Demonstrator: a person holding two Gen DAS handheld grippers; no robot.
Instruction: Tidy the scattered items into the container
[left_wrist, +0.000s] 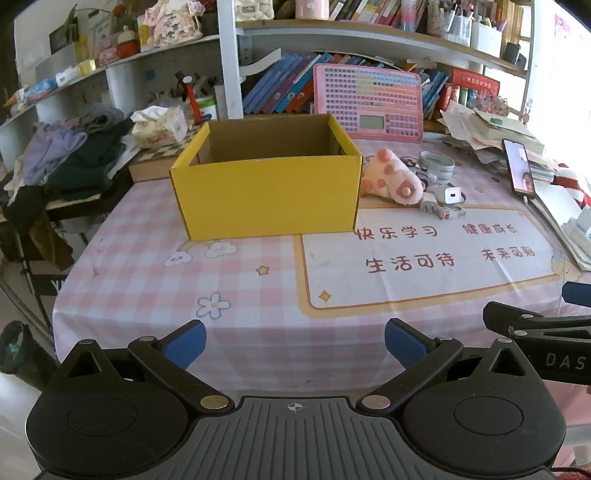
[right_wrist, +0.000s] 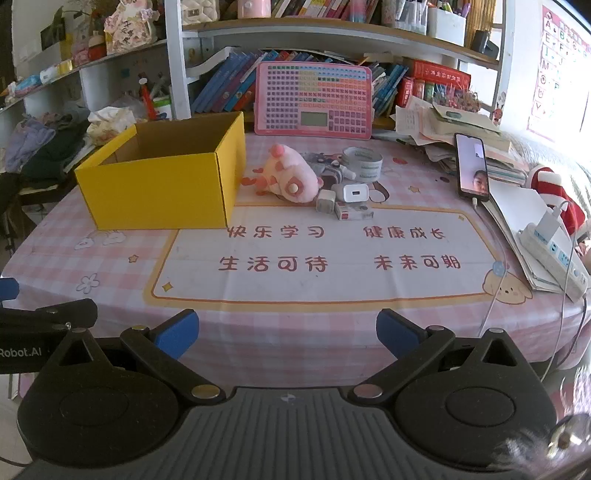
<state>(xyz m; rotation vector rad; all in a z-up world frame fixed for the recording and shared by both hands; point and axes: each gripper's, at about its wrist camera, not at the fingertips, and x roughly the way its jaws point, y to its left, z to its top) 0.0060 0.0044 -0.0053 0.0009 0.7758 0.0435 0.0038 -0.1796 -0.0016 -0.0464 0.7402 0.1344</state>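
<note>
Over the near table edge, left gripper (left_wrist: 294, 345) and right gripper (right_wrist: 287, 334) gape wide, empty; yellow box (right_wrist: 159, 184) sits beside plush toy (right_wrist: 291, 177).

Two bright, daylit fisheye views with washed-out right edges.
Daylight enters from three o'clock, bleaching that side white. The tablecloth (right_wrist: 295, 288) stays sharp under soft shadows; shelves (left_wrist: 369, 33) bow toward the dim rims.

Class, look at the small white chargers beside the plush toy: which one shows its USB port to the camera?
The larger white charger, with its dark port facing us. The smaller cube charger to its left shows only a blank side, and the small printed box lies flat in front.
</note>
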